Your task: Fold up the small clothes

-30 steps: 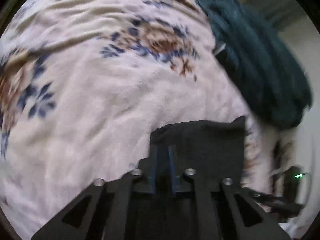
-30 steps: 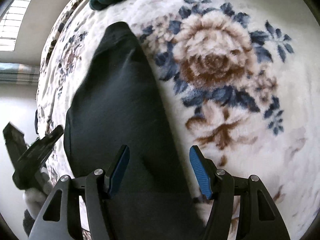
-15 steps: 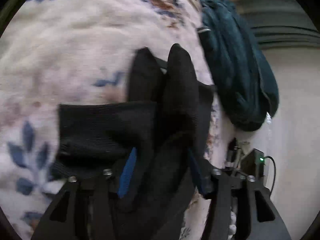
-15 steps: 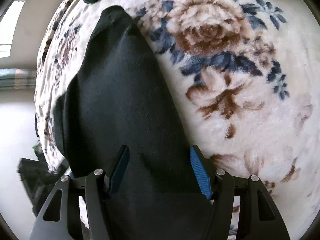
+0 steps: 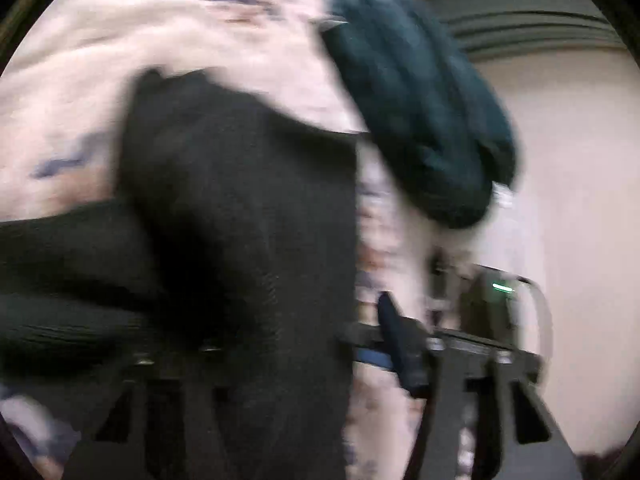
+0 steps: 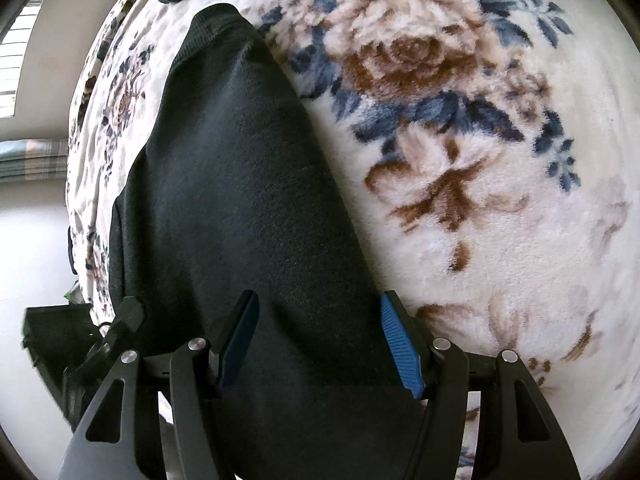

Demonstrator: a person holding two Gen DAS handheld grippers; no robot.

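The black knit garment [image 6: 240, 200] lies lengthwise on the cream fleece blanket with blue and brown roses [image 6: 500, 220], one end bunched up in front of the left tool [image 5: 304, 344] in a blurry, moving view. This reads as mid-fold: an end is being brought over the rest. The left tool's jaws have just been closing, cloth draped across one side and one blue pad [image 5: 396, 340] bare, so I cannot tell if it grips. The right tool [image 6: 320, 340] stands wide, straddling the garment's width without pinching it. Next, I'd judge, lay the end flat and square the edges. A dark teal garment [image 5: 420, 112] sits beyond.
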